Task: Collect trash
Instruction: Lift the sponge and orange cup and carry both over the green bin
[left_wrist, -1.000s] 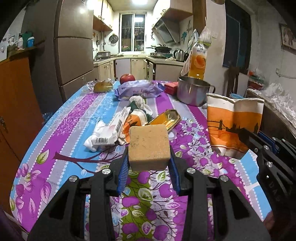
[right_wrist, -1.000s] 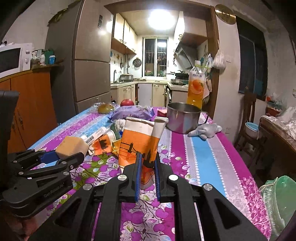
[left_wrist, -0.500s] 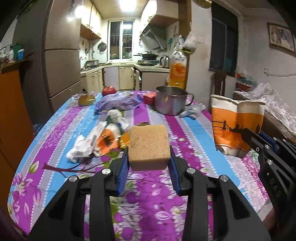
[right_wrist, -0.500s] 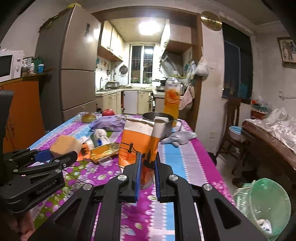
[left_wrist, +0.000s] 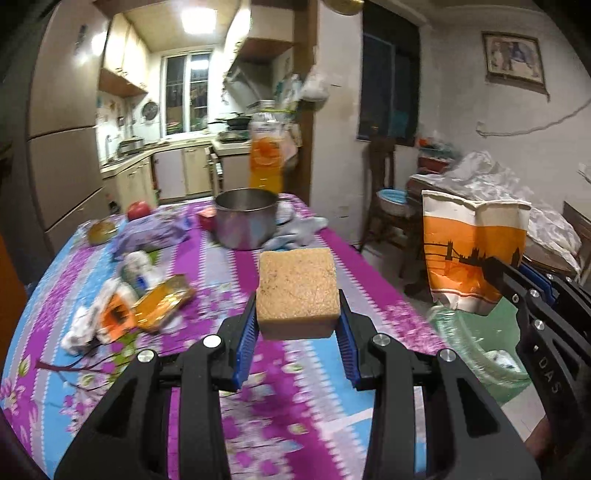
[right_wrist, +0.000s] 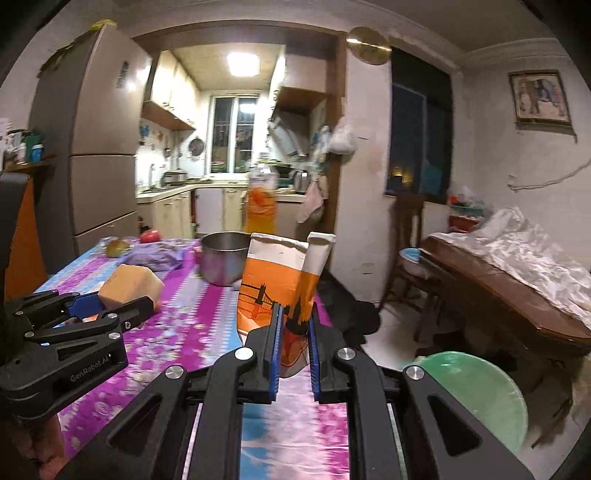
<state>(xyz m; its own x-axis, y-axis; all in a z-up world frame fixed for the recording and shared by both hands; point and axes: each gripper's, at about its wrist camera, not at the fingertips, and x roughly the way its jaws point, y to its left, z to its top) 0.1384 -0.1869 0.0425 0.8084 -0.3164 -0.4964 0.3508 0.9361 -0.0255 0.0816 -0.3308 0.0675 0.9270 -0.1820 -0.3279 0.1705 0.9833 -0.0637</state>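
My left gripper (left_wrist: 297, 325) is shut on a tan sponge block (left_wrist: 297, 291) and holds it above the table's right part. It also shows in the right wrist view (right_wrist: 110, 314), with the sponge block (right_wrist: 129, 284). My right gripper (right_wrist: 293, 328) is shut on a crushed orange and white paper cup (right_wrist: 280, 280), held near the table's right edge. The cup also shows in the left wrist view (left_wrist: 472, 251). A green-lined trash bin (right_wrist: 476, 391) stands on the floor right of the table; in the left wrist view the bin (left_wrist: 476, 343) lies below the cup.
More wrappers (left_wrist: 122, 310) and a gold packet (left_wrist: 162, 302) lie on the purple flowered tablecloth (left_wrist: 280, 402). A steel pot (left_wrist: 245, 218), juice bottle (left_wrist: 266, 151), purple bag (left_wrist: 151, 232) and apple (left_wrist: 138, 210) stand at the far end. A covered wooden table (right_wrist: 517, 266) stands to the right.
Both grippers have swung right with their loads, from over the table's middle toward its right edge. The green bin has come further into view below the cup.
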